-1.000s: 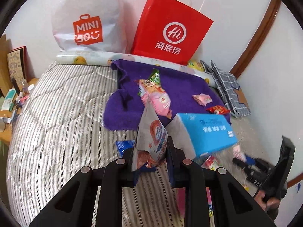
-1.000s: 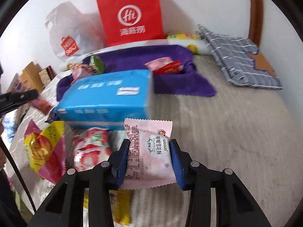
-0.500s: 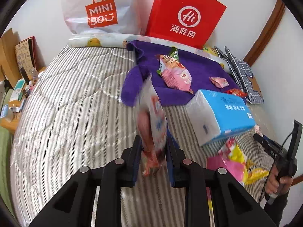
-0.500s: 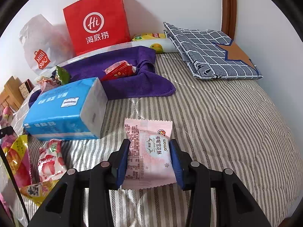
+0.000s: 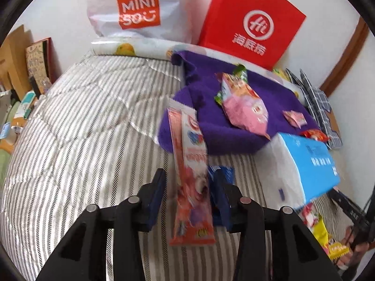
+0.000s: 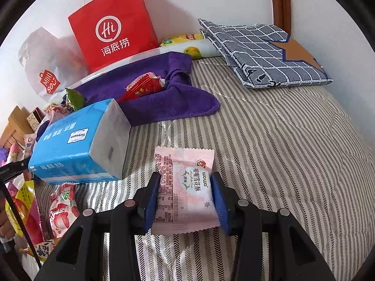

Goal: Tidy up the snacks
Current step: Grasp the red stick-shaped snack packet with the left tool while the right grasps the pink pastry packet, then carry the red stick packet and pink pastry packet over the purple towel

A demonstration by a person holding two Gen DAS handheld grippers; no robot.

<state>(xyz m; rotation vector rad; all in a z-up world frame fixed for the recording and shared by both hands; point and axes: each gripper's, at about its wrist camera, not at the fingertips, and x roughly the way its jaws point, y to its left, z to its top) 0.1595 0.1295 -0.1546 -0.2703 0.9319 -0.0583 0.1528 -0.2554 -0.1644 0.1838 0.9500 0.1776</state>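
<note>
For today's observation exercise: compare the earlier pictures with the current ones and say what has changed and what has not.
The left hand-held gripper is opening: the red snack packet, clamped earlier, now stands loose between its parted jaws. The right hand-held gripper, whose jaws are opening, has the pink snack packet between its pads as before. The blue tissue pack and purple towel stayed put.

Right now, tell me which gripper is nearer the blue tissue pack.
Right, by a small margin. The right gripper, jaws opening around a pink snowflake-crisp packet, sits just beside the blue tissue pack. The left gripper has a wider gap of striped quilt between.
</note>
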